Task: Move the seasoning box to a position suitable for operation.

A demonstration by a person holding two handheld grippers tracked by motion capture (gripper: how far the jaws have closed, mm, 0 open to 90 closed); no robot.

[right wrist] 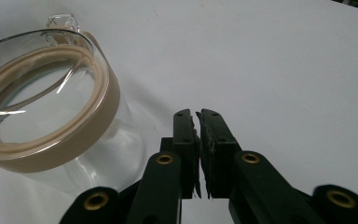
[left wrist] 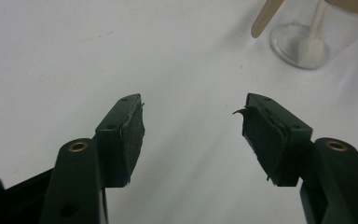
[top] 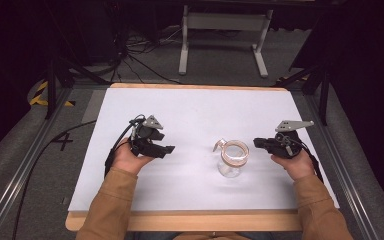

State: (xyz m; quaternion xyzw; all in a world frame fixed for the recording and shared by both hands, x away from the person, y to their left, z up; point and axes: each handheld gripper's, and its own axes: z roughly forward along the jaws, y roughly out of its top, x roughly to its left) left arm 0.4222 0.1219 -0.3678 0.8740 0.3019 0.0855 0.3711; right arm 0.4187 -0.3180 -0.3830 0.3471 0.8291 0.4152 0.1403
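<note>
A clear glass jug (top: 231, 159) with a tan band round its rim and a tan handle stands upright on the white table top (top: 190, 115), right of centre. Its base (left wrist: 300, 44) and handle tip appear at the top right of the left gripper view, and its rim (right wrist: 51, 116) sits at the left of the right gripper view. My left gripper (top: 169, 149) is held to the jug's left, open with nothing between its jaws (left wrist: 191, 126). To the jug's right my right gripper (top: 256, 143) points at it, shut on nothing (right wrist: 198, 114), a short gap away.
The white top rests on a wooden board (top: 180, 220) near the person's body. Beyond the far edge stand a white metal frame (top: 225, 35) and loose cables (top: 135, 55) on the floor. Metal rails (top: 25, 160) run along both sides of the table.
</note>
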